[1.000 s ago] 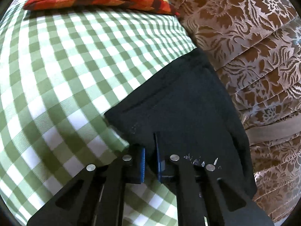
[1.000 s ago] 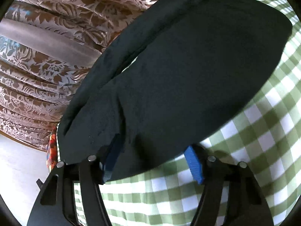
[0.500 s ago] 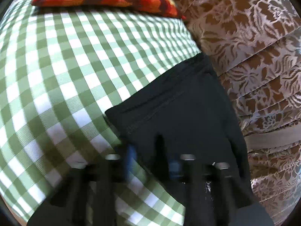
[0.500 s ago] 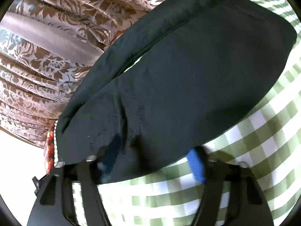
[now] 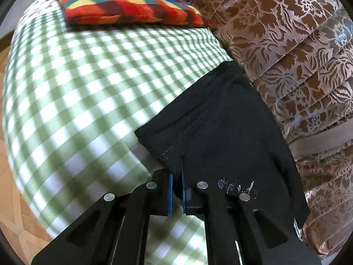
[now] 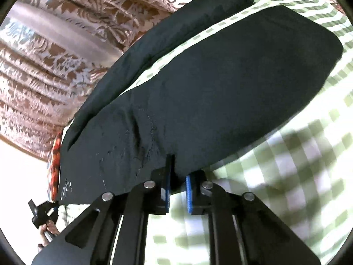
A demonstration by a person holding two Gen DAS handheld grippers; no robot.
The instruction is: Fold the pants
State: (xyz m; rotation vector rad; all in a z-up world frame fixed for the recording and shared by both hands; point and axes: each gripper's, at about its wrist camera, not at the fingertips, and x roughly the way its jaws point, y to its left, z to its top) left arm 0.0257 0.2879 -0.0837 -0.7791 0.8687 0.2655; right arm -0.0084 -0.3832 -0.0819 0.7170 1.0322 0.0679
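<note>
Black pants (image 5: 222,132) lie on a green-and-white checked sheet (image 5: 88,92), along a brown floral backrest. My left gripper (image 5: 175,172) is shut on the near edge of the pants at one end. In the right wrist view the pants (image 6: 220,84) fill the middle, both legs showing with a strip of sheet between them. My right gripper (image 6: 177,176) is shut on the near edge of the pants, and the cloth is lifted off the sheet there. The left gripper (image 6: 44,214) shows small at the far lower left of that view.
A multicoloured checked cushion (image 5: 123,2) lies at the far end of the sheet. The brown floral backrest (image 5: 297,50) runs along the right side; it also shows in the right wrist view (image 6: 55,50). Wooden floor (image 5: 11,198) is below the sheet's left edge.
My right gripper has shut on the pants edge; it was open a second ago. Both grippers have lifted, raising the near edge of the pants. The left stays shut.
</note>
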